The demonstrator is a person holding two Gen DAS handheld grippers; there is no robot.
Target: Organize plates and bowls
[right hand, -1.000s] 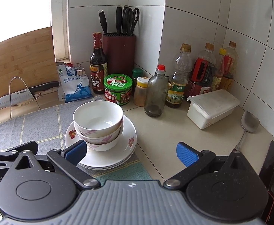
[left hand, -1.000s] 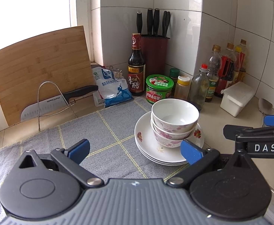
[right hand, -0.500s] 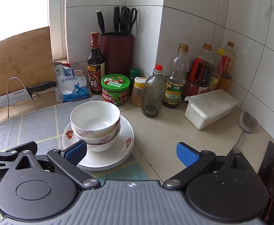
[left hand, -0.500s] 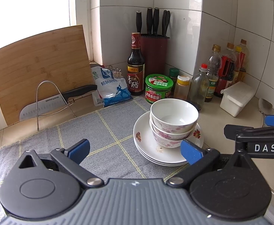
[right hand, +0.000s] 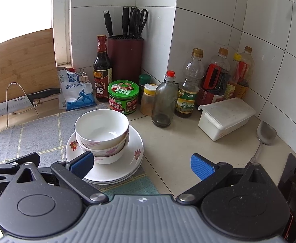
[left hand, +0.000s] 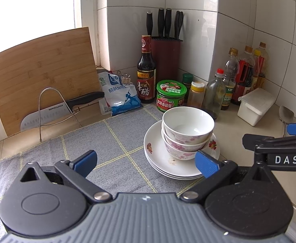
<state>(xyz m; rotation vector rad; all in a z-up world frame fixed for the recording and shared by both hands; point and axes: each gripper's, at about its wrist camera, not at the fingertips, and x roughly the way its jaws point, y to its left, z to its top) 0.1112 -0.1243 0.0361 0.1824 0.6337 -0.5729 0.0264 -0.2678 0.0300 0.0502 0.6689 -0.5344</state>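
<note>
Two nested white floral-print ceramic bowls [left hand: 186,133] sit on stacked white floral plates [left hand: 158,156], on the grey checked cloth [left hand: 107,147] covering the counter. Glazed, rigid, slippery, breakable; grip the upper rim. Left gripper [left hand: 145,161] and right gripper [right hand: 140,163]: fingers wide, empty.

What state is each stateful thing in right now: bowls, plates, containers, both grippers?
bowls: two nested, upright, empty, on the plates.
plates: stacked on the grey cloth.
green jar: lid on.
white box: lid shut.
left gripper: open, holding nothing.
right gripper: open, holding nothing.
</note>
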